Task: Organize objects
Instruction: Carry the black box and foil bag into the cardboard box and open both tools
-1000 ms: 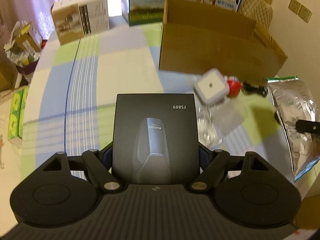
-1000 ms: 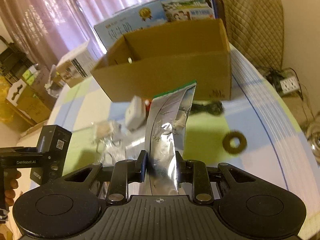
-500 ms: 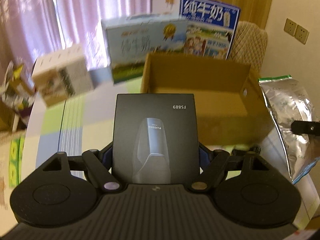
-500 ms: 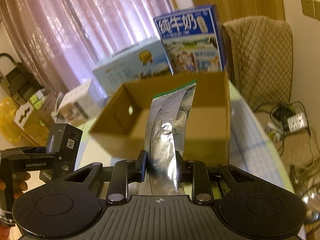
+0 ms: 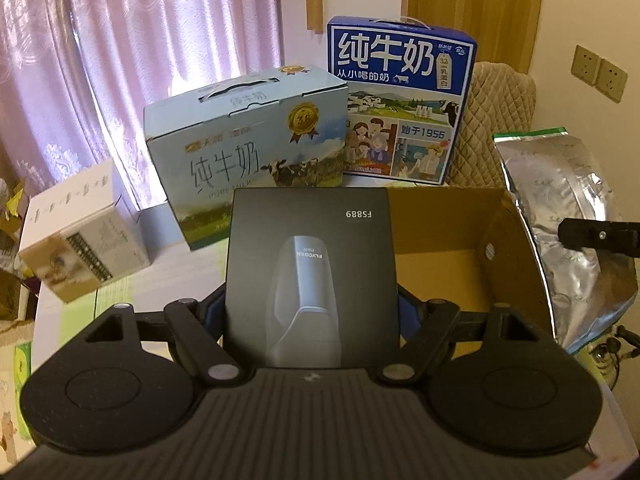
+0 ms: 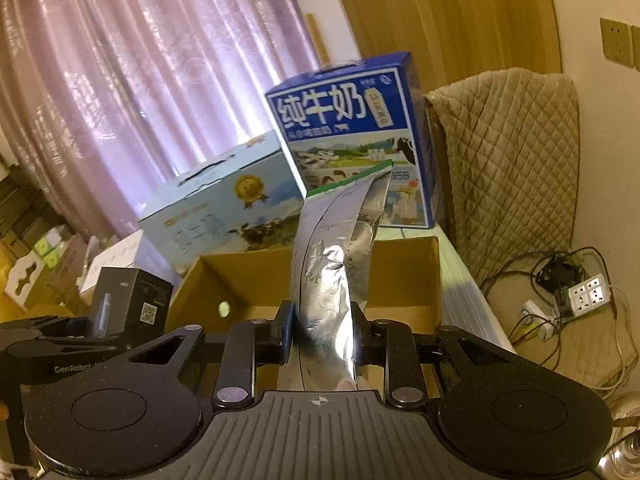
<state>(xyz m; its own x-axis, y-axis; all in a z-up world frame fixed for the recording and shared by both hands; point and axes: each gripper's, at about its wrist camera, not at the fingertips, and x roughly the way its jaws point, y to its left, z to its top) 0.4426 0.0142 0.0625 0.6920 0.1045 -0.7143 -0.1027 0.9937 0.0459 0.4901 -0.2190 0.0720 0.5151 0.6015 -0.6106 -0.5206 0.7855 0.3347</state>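
Note:
My left gripper (image 5: 310,312) is shut on a black box marked FS889 (image 5: 310,264) and holds it upright at the near left of the open cardboard box (image 5: 440,256). My right gripper (image 6: 323,336) is shut on a crinkled silver foil pouch with a green top (image 6: 332,264) and holds it above the cardboard box (image 6: 404,280). The pouch also shows at the right of the left wrist view (image 5: 568,232). The black box and the left gripper show at the left of the right wrist view (image 6: 132,300).
Behind the cardboard box stand a light blue milk carton (image 5: 248,160) and a dark blue milk carton (image 5: 400,100). A white box (image 5: 80,240) stands at the left. A quilted chair (image 6: 512,160) and a power strip with cables (image 6: 588,296) are at the right.
Both grippers have risen and moved forward to the cardboard box with their loads. The table items seen earlier have dropped out of view.

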